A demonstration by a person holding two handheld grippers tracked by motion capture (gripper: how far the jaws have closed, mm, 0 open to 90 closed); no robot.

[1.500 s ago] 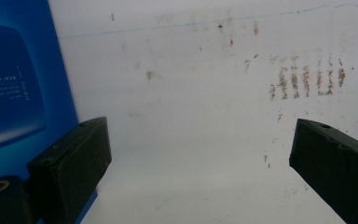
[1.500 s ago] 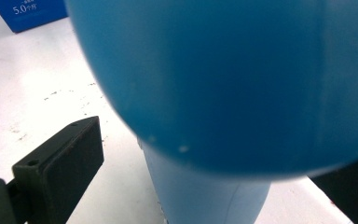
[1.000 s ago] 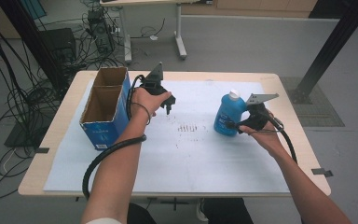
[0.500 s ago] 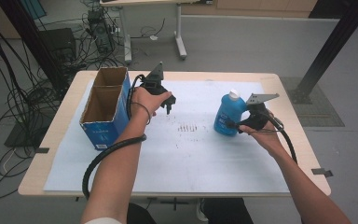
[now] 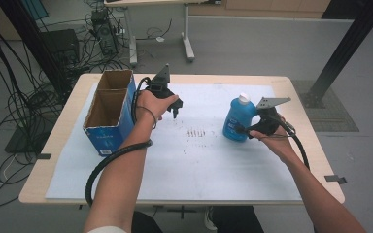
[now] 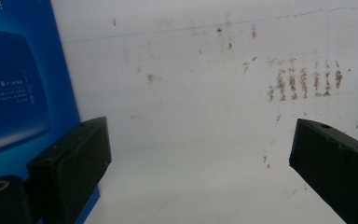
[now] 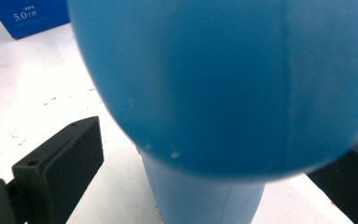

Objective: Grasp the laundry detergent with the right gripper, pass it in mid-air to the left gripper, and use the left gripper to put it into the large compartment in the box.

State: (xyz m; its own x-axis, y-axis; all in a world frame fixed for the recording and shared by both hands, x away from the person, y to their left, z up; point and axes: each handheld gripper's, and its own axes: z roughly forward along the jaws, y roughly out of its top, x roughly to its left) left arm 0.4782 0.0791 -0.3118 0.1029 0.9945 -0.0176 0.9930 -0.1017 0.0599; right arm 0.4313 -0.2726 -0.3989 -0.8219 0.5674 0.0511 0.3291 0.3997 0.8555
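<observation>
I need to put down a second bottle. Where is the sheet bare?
The white sheet is bare along its near edge and between the cardboard box and blue bottle. It is crowded around the bottle, where the right gripper sits.

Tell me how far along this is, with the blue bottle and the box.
Early stage. Nothing looks done yet: the cardboard box holds nothing that I can see. In hand: the right claw is around the blue bottle, upright on the white mat, jaws not visibly clamped. The left claw waits open beside the box. Probably left: lifting and boxing the bottle.
</observation>
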